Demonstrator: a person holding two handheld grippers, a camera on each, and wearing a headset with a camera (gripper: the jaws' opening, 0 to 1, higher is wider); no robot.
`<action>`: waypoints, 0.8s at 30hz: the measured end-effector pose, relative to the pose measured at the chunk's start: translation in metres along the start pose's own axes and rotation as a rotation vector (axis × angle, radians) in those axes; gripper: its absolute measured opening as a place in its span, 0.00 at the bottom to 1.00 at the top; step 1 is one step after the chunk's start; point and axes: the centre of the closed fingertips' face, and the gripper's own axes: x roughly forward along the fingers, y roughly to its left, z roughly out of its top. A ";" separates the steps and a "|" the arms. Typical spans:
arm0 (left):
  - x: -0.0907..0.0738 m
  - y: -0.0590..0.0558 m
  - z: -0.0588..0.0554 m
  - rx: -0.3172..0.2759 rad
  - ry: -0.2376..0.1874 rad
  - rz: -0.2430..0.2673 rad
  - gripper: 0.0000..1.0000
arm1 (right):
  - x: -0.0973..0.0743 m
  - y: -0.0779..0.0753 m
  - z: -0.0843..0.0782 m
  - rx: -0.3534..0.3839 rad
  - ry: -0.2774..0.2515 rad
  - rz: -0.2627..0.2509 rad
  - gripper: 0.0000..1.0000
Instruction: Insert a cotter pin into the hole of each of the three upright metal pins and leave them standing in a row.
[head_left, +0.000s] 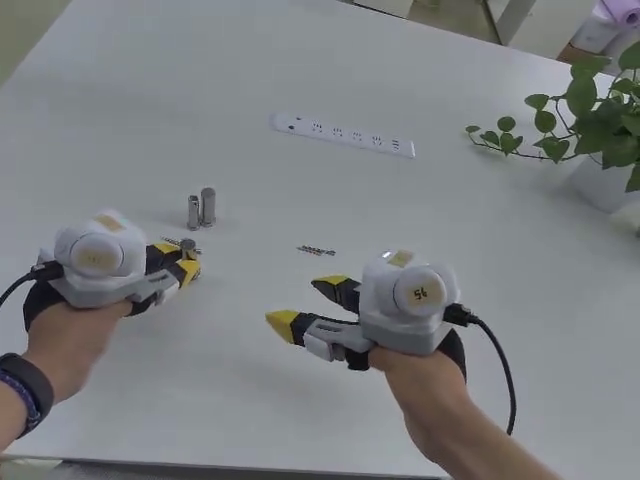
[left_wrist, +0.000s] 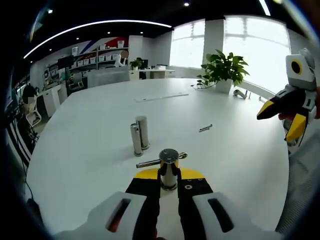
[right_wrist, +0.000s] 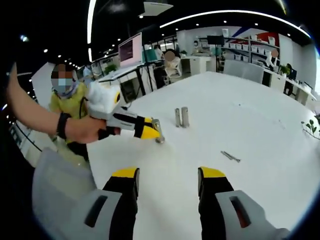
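My left gripper (left_wrist: 169, 176) is shut on a short metal pin (left_wrist: 169, 165) that has a cotter pin (left_wrist: 150, 162) through its hole. In the head view this gripper (head_left: 186, 264) is at the left, the held pin (head_left: 187, 246) at its tips. Two more metal pins (head_left: 200, 210) stand upright side by side just beyond it, also seen from the left gripper (left_wrist: 139, 137) and the right gripper (right_wrist: 181, 117). Loose cotter pins (head_left: 316, 250) lie on the table between the grippers. My right gripper (head_left: 303, 303) is open with nothing between its jaws (right_wrist: 167, 177).
A white power strip (head_left: 343, 134) lies farther back on the white table (head_left: 200, 380). A potted plant (head_left: 590, 120) stands at the right edge. In the right gripper view, a person (right_wrist: 67, 100) stands off to the left.
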 end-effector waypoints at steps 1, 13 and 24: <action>-0.001 0.002 0.000 -0.001 -0.001 0.006 0.10 | 0.000 0.000 -0.001 0.004 -0.001 0.001 0.50; -0.004 0.027 0.000 -0.015 -0.001 0.064 0.10 | -0.013 0.005 -0.009 0.031 -0.024 0.004 0.58; -0.005 0.044 -0.002 -0.036 -0.002 0.115 0.10 | -0.027 0.000 -0.023 0.063 -0.021 -0.018 0.60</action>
